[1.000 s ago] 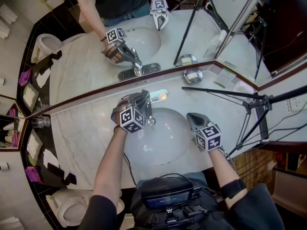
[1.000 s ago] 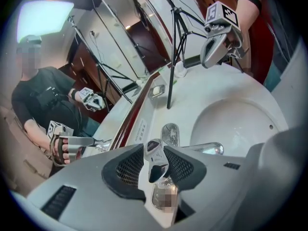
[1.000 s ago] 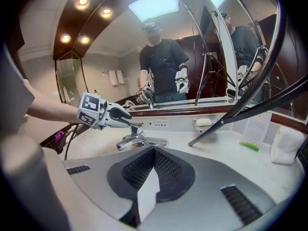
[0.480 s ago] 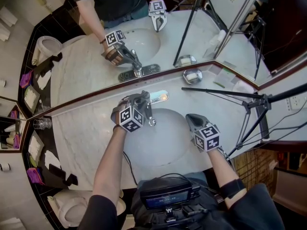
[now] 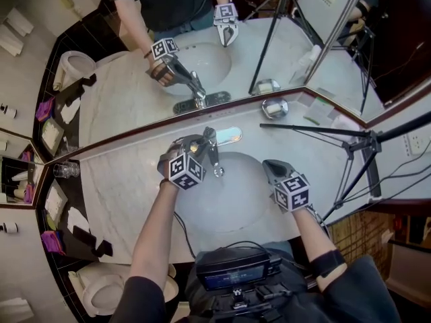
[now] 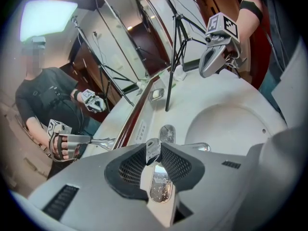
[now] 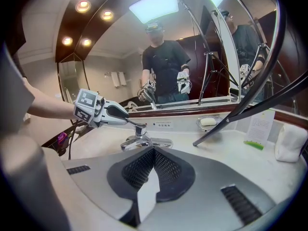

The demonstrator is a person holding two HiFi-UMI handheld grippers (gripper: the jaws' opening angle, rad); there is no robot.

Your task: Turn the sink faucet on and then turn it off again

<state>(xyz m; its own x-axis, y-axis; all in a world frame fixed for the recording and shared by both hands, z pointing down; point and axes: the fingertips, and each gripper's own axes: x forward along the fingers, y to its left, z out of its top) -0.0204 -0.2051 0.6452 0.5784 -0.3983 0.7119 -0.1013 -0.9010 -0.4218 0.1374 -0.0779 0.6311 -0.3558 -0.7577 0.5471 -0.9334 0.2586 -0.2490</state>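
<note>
Warm, dimmish room light. Blown-out ceiling spots (image 7: 83, 6) and light panel (image 7: 153, 5) at top of right gripper view. Chrome faucet (image 5: 213, 153) glints. Gripper views fisheye, corners vignetted black. Head view sharp.

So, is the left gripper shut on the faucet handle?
Shut: the left gripper has just been closing its jaws, and its pads press the faucet handle between them.

Pale marbled counter (image 5: 114, 187) runs beneath a wide wall mirror (image 5: 128, 93), with a dark reddish strip (image 5: 135, 138) dividing the two. A white toilet (image 5: 101, 291) stands past the counter's left end; a black tripod (image 5: 357, 157) stands at the right end, near a wall socket (image 5: 412, 143). Round recessed ceiling lamps (image 7: 83, 6) and one bright rectangular light panel (image 7: 154, 5) are lit.
</note>
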